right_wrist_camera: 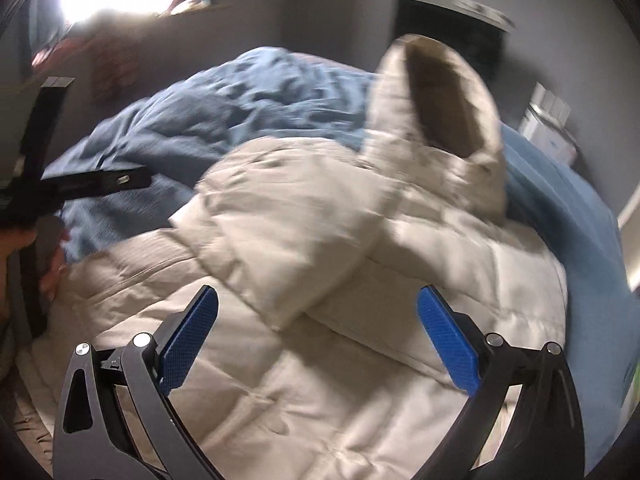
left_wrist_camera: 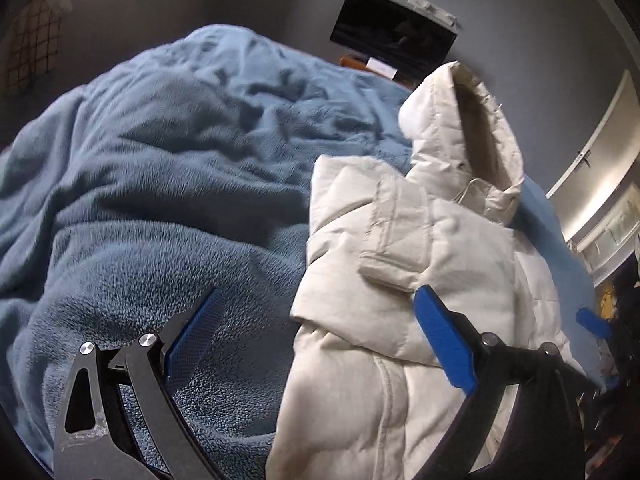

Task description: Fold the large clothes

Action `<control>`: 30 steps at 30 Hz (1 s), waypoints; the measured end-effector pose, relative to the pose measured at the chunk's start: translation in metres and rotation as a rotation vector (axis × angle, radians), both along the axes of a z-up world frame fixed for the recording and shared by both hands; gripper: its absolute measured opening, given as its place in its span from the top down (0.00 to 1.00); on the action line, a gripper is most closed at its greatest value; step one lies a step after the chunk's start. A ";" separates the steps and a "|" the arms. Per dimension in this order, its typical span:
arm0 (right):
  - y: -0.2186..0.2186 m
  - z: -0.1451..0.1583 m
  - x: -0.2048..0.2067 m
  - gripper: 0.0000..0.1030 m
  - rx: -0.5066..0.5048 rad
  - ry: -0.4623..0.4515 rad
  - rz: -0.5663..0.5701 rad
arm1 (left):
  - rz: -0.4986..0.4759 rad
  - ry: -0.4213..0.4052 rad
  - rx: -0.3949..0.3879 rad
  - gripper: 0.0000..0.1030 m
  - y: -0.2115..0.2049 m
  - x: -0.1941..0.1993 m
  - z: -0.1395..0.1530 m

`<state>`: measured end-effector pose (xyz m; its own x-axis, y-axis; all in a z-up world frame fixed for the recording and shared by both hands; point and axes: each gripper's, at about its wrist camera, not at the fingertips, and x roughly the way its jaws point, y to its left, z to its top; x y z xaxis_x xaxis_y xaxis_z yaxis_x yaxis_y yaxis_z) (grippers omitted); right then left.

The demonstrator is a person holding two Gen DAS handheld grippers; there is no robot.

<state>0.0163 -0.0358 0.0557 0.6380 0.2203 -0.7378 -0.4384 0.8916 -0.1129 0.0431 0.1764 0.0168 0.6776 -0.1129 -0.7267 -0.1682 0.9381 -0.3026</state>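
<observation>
Garment: I see a cream hooded puffer jacket lying on a bed covered by a blue fleece blanket, its hood standing up at the far end.

Sleeve: one sleeve is already laid across the chest, cuff toward me.

Long axis: the jacket runs away from me, hem near, hood far, in both views.

Left claw: spread wide and holding nothing; its left finger hangs over bare blanket, its right finger over the jacket's left edge, so the jacket lies ahead and to the right of it.

Right claw: also spread wide and empty, hanging directly over the quilted body just below the folded sleeve; this view is motion-blurred, so I cannot tell whether the pads touch the fabric.

Nearer arm: I judge the right one is better centred over the body; the left is nearer the side seam.

Next move, my guess: pinch the near hem with both and carry it toward the hood, along that axis.
</observation>
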 end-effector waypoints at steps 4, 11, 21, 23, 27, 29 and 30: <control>0.042 -0.017 0.003 0.07 -0.145 -0.040 0.101 | 0.002 -0.008 0.014 0.11 -0.003 0.002 -0.002; 0.077 -0.055 0.027 0.08 -0.280 -0.029 0.112 | -0.004 -0.004 -0.016 0.11 0.000 0.008 -0.012; 0.024 -0.050 0.048 0.74 -0.164 -0.039 -0.078 | -0.043 -0.023 0.002 0.12 -0.013 0.015 -0.014; 0.004 -0.040 0.049 0.75 -0.099 -0.050 -0.123 | -0.058 -0.028 0.020 0.12 -0.018 0.016 -0.013; -0.032 -0.026 0.047 0.76 -0.021 -0.065 -0.198 | -0.059 -0.016 0.047 0.12 -0.022 0.018 -0.015; -0.045 -0.021 0.046 0.76 0.013 -0.065 -0.229 | -0.058 -0.011 0.059 0.12 -0.023 0.019 -0.015; -0.055 -0.018 0.046 0.76 0.036 -0.064 -0.249 | -0.058 -0.011 0.066 0.12 -0.024 0.019 -0.015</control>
<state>0.0619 -0.0909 0.0377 0.7208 0.0760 -0.6890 -0.1980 0.9751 -0.0997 0.0618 0.1520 0.0015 0.6791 -0.1047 -0.7265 -0.1098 0.9641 -0.2416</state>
